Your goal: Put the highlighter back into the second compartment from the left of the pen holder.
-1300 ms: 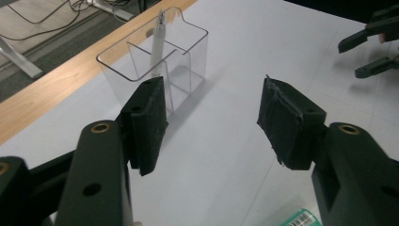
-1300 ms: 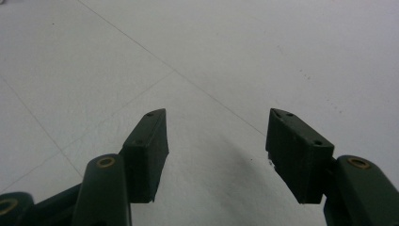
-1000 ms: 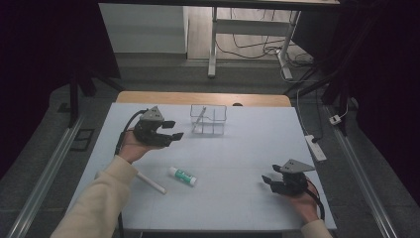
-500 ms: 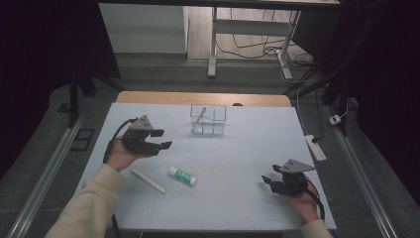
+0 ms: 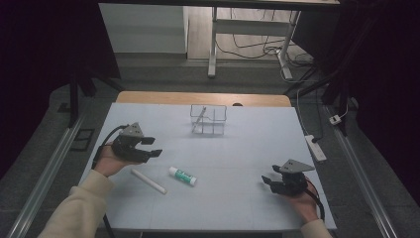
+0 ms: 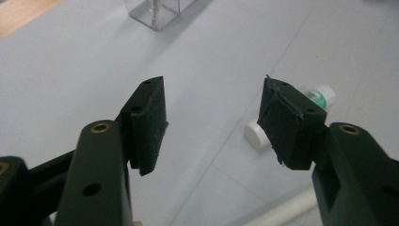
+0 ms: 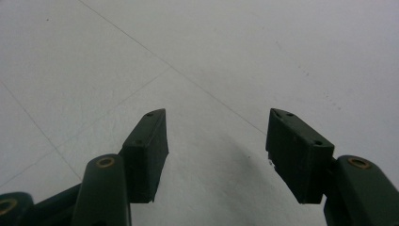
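Observation:
A glue stick (image 5: 182,175) with a green label lies on the white table (image 5: 237,148), and a white rod (image 5: 148,181) lies just left of it. My left gripper (image 5: 152,147) hovers up and left of both, open, with nothing between its pads. In the left gripper view, the glue stick (image 6: 320,96) shows partly behind the right pad, and the white rod (image 6: 282,214) is at the bottom edge beside the open left gripper (image 6: 212,94). My right gripper (image 5: 267,181) rests open near the front right; the right gripper (image 7: 217,117) faces bare table.
A clear divided box (image 5: 208,120) stands at the back centre with a thin white stick leaning inside; the clear box (image 6: 155,9) shows at the top of the left gripper view. A power strip (image 5: 316,148) lies off the right edge. Wooden strip along the far edge.
My left gripper has moved left and toward the person, sinking a little, away from the clear box. The right gripper has stayed still. Both keep their jaws as wide as before.

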`<state>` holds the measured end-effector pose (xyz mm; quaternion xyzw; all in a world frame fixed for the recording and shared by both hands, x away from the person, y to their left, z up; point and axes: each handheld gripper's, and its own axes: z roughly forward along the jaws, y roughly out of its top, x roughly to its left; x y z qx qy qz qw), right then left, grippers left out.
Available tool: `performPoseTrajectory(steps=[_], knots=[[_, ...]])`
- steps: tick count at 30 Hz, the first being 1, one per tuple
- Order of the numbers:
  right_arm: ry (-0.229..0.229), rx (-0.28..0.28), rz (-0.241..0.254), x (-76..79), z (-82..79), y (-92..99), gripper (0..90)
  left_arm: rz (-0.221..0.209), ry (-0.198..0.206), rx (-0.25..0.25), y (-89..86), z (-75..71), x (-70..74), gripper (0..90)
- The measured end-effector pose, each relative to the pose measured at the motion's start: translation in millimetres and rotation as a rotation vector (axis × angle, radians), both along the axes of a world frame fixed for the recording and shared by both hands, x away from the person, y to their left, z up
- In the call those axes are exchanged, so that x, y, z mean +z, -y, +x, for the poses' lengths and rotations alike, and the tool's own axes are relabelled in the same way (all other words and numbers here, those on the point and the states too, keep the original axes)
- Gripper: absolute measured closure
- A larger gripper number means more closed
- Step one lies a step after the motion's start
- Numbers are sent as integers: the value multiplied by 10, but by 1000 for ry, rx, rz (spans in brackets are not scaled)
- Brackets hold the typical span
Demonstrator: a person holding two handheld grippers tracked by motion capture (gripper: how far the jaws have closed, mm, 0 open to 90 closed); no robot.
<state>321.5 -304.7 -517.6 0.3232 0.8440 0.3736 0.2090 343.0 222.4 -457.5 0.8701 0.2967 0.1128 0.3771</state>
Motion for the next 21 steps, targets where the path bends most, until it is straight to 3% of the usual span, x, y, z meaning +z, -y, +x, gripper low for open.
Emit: performPoseTrajectory(steps=[8,21], knots=[[-6,-2,-4,-14,7,-5,387,52,-34,-47,-60,-47,-58,420],[-14,0,-11,-22,11,-3,386,122,-39,-114,-30,-85,-63,415]])
